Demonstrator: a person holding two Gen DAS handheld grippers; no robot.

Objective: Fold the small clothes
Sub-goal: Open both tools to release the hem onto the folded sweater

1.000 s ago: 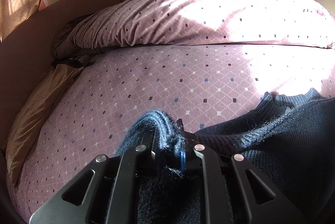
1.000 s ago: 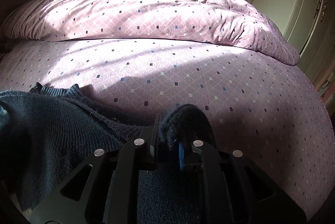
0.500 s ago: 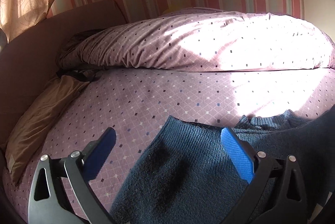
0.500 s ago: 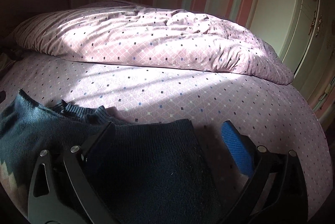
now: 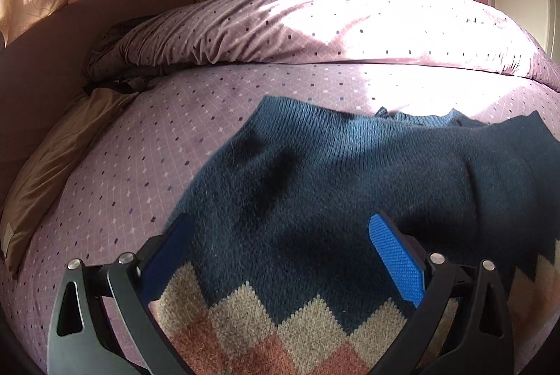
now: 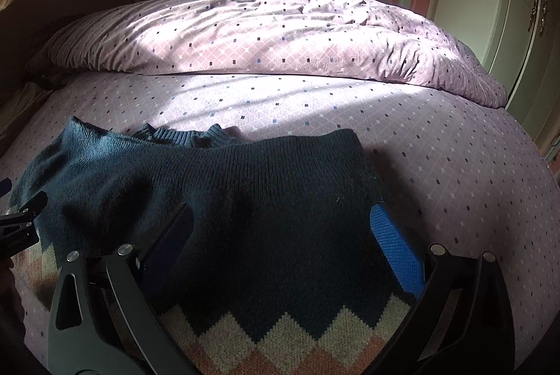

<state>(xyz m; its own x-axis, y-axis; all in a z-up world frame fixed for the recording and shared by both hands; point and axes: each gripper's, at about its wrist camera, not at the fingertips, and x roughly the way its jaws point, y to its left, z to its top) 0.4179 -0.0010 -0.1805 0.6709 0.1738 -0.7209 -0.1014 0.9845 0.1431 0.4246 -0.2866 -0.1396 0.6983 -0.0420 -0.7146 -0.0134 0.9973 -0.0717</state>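
A dark blue knit sweater (image 5: 315,186) with a beige and orange zigzag band lies flat on the bed, collar at the far side. It also shows in the right wrist view (image 6: 245,193). My left gripper (image 5: 280,242) is open and empty above the sweater's left part. My right gripper (image 6: 283,235) is open and empty above the sweater's right part. The tip of the left gripper (image 6: 21,221) shows at the left edge of the right wrist view.
The bed has a pink dotted sheet (image 5: 175,130) and a bunched duvet (image 5: 315,25) at the far side. A tan pillow (image 5: 45,165) lies at the left. A striped wall stands behind. A white cabinet (image 6: 525,7) stands at the right.
Both grippers were shut on the sweater's folded edges; they opened, let it go and pulled back and up. The sweater now lies flat with its zigzag band in view.
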